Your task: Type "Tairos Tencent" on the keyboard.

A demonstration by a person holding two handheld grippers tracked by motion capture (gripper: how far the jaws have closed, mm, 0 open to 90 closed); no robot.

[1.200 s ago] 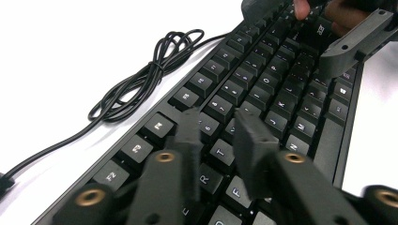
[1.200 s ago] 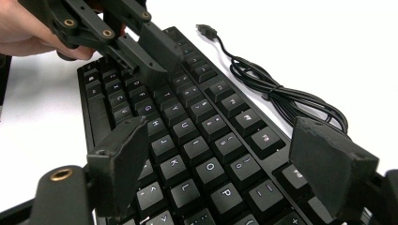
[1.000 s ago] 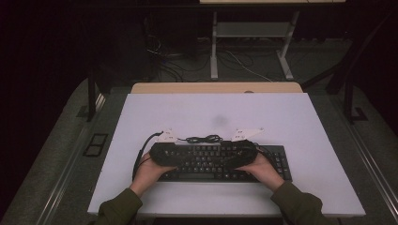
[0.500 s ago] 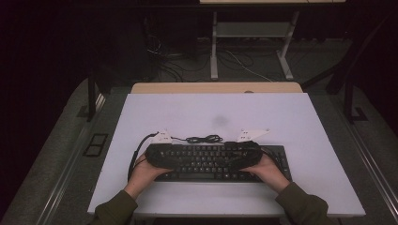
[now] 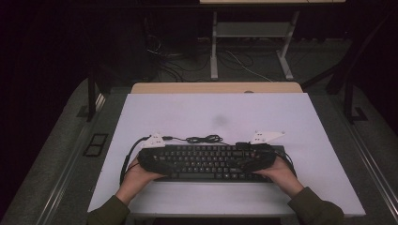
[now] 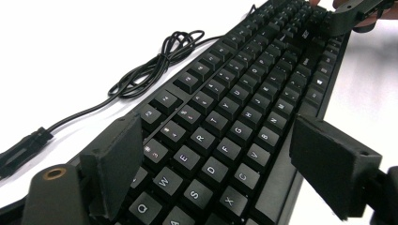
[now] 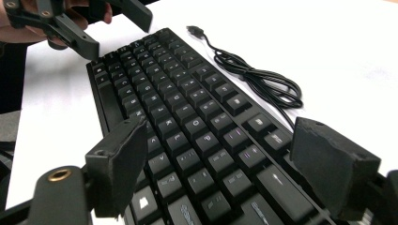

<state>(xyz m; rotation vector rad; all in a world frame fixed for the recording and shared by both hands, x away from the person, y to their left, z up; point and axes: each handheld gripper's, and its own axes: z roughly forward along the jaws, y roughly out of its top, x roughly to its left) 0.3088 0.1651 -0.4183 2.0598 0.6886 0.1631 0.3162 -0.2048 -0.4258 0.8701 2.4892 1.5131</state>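
High view: left tool [image 5: 157,161] and right tool [image 5: 253,159], both spread, straddle keyboard [image 5: 206,161] ends.

left gripper [image 6: 220,168]: jaws just opened off keyboard [image 5: 211,161] | right gripper [image 7: 225,173]: seemingly likewise

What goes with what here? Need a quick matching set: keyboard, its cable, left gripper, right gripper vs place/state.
Column 1:
1. keyboard
2. cable
3. left gripper
4. right gripper

Column 2:
A. coiled on the table beyond the keys
B. jaws apart over the Q, W, E end
C. flat near the table's front edge
D. jaws apart over the other end of the keys

Pairs: 1-C, 2-A, 3-B, 4-D
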